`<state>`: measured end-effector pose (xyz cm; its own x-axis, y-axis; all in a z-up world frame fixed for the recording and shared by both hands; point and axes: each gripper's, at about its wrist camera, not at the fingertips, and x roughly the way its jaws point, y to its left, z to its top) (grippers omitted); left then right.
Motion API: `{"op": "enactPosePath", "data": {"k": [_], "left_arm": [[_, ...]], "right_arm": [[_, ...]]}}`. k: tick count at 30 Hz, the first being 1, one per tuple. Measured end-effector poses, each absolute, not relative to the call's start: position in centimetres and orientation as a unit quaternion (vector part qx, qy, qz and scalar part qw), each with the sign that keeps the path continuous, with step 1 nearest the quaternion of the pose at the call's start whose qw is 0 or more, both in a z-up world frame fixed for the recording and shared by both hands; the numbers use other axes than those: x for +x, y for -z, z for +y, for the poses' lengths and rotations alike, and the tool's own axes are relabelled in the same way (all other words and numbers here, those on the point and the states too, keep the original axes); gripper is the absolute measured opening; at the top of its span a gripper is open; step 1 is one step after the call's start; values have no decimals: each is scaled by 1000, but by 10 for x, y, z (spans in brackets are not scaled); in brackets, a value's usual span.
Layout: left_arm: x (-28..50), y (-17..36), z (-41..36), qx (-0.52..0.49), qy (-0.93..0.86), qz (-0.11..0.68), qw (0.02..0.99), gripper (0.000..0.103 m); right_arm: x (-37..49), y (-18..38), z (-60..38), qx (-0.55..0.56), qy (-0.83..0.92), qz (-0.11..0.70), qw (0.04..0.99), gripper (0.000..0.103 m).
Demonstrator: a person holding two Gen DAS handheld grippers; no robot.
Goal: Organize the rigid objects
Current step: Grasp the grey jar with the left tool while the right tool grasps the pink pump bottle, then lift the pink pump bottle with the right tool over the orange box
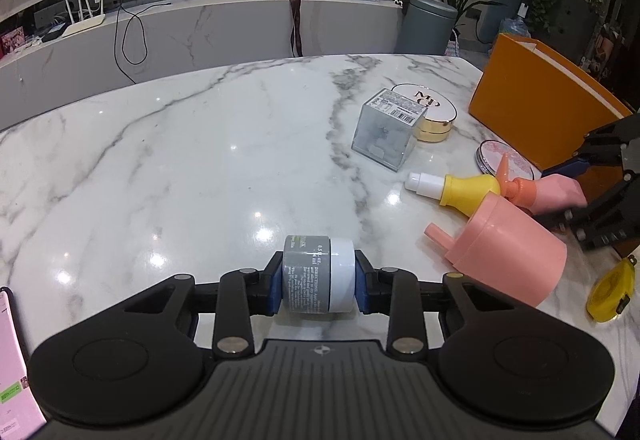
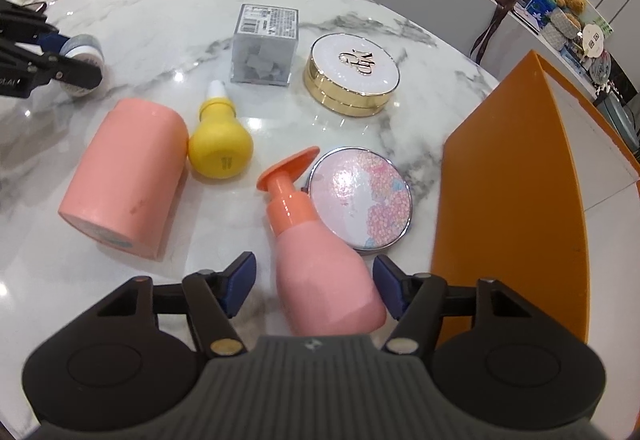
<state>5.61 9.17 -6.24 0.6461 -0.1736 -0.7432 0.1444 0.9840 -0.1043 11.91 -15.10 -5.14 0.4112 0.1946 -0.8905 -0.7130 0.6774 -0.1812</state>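
Note:
My left gripper (image 1: 318, 282) is shut on a small grey jar with a white lid (image 1: 318, 274), held just above the marble table (image 1: 180, 159); it also shows in the right wrist view (image 2: 82, 57). My right gripper (image 2: 312, 286) is open, its fingers either side of a pink pump bottle with an orange pump (image 2: 320, 264) lying on the table; the right finger touches it, the left stands apart. Next to it lie a floral round compact (image 2: 360, 199), a yellow bulb-shaped bottle (image 2: 220, 147), a pink cylinder (image 2: 124, 175), a clear box (image 2: 264, 47) and a gold-rimmed compact (image 2: 354, 73).
An orange box (image 2: 508, 199) stands open at the right edge of the table. A yellow tape measure (image 1: 612, 292) lies by the near right edge. A phone (image 1: 16, 360) lies at the near left. A counter with clutter runs behind the table.

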Motion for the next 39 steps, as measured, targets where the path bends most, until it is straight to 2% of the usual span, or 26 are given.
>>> {"op": "enactPosePath", "data": {"k": [1,4,21,34,39], "left_arm": [[55,61,91,-17,88,411,907,38],[52,57,92,-16,90,408,908,38],[39,27,81,-20,90,388,917,38],[29,7,45,-14,116,379,918,38],[30,-3,22,9,134,380,915,38]], "right_arm": [[120,51,-151,-285,-282,458,793,51],[124,48,-153,-271,-284,471,790,49],[111,14,-149,-260,-285,450,806,43],[106,-17,-169,-216,-279,437,827,43],[110,-42,-185,-159,-272,417,852,43]]}}
